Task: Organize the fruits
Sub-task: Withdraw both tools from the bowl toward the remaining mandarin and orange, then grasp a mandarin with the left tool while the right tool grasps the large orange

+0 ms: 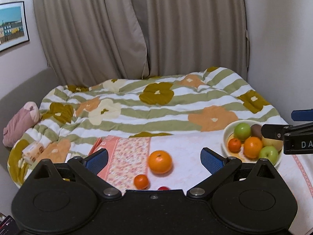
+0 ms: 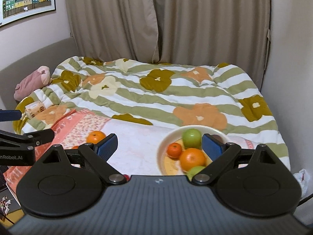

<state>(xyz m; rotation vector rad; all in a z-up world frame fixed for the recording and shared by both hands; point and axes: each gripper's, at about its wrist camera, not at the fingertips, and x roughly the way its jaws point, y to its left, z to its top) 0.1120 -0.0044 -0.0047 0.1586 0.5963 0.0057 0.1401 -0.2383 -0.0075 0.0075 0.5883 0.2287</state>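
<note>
Beside the bowl (image 1: 227, 135), left gripper (image 1: 154, 157) fingers stood apart around a loose orange (image 1: 160, 161); centring before closing looked wise. Right gripper (image 2: 159, 145) gaped empty.

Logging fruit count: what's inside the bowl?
In the bowl: two green apples, an orange, a tangerine, a brown fruit, something yellowish. Anything beneath is hidden.

Glossy ceramic bowl (image 2: 162, 146), quilted cloth blanket (image 1: 137, 105), matt plastic-looking oranges (image 1: 160, 161).

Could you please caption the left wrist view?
Open left gripper faces a loose orange and tangerine on the towel.
</note>
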